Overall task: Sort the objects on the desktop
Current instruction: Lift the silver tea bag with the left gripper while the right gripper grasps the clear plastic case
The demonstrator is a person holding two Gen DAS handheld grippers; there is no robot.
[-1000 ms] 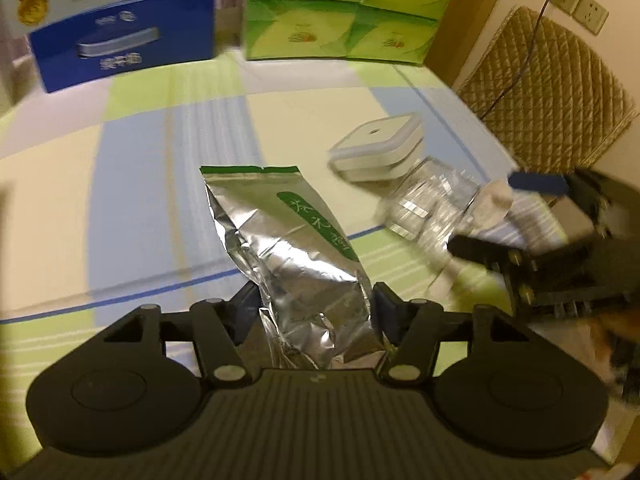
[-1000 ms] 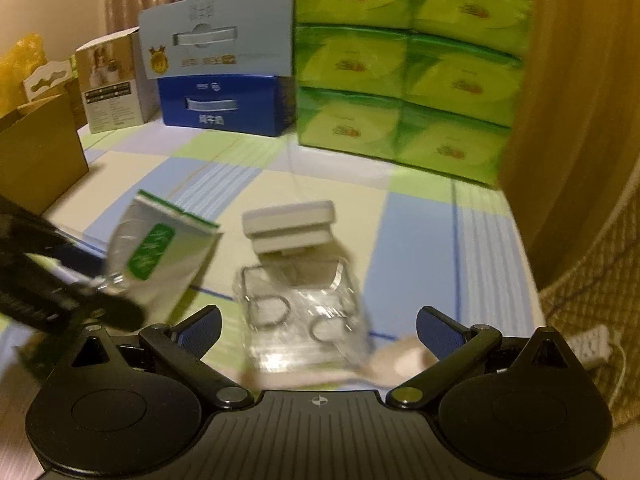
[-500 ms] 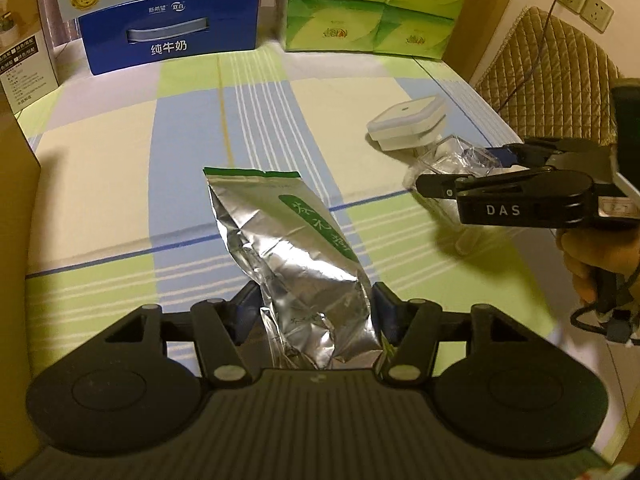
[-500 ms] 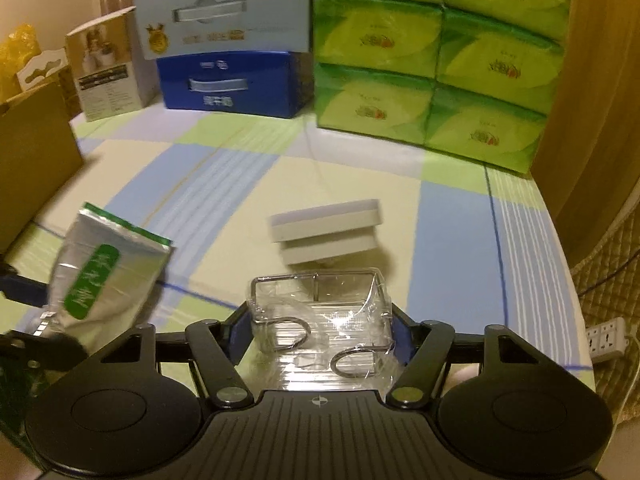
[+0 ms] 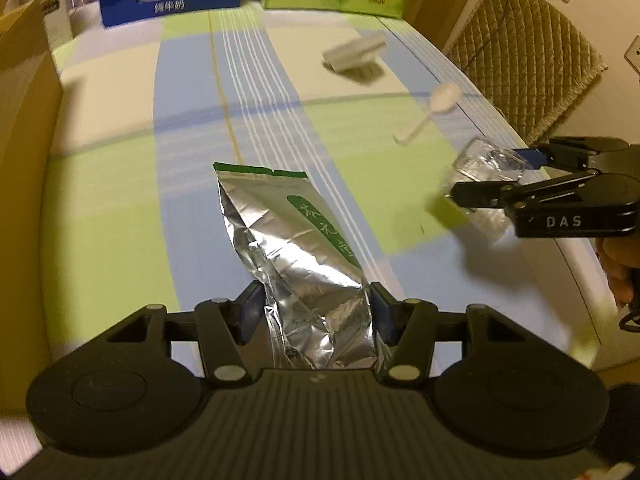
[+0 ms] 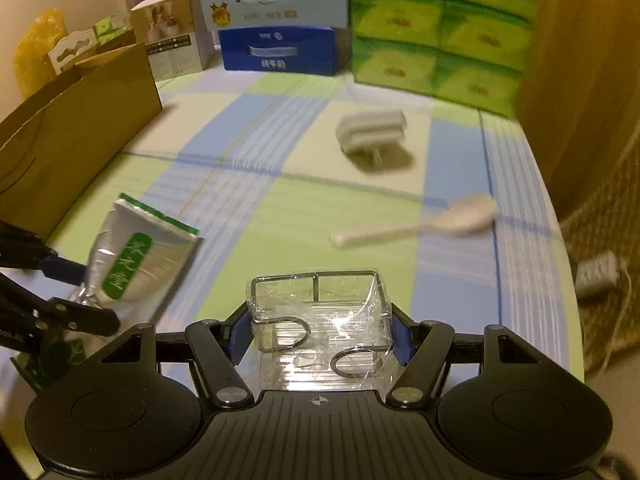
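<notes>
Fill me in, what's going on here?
A person is sorting things on a checked cloth with two grippers. The left hand-held gripper is shut on a silver foil pouch; the right hand-held gripper, whose jaws have just closed, grips a clear plastic-wrapped holder. Both are held above the cloth. A white spoon and a white box lie on it, beside a brown cardboard box.

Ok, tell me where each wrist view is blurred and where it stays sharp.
Left wrist view: foil pouch and left gripper sharp; cloth, white box and spoon smeared. Right wrist view: clear container in the right gripper crisp with glare; spoon and white box streaked.
</notes>
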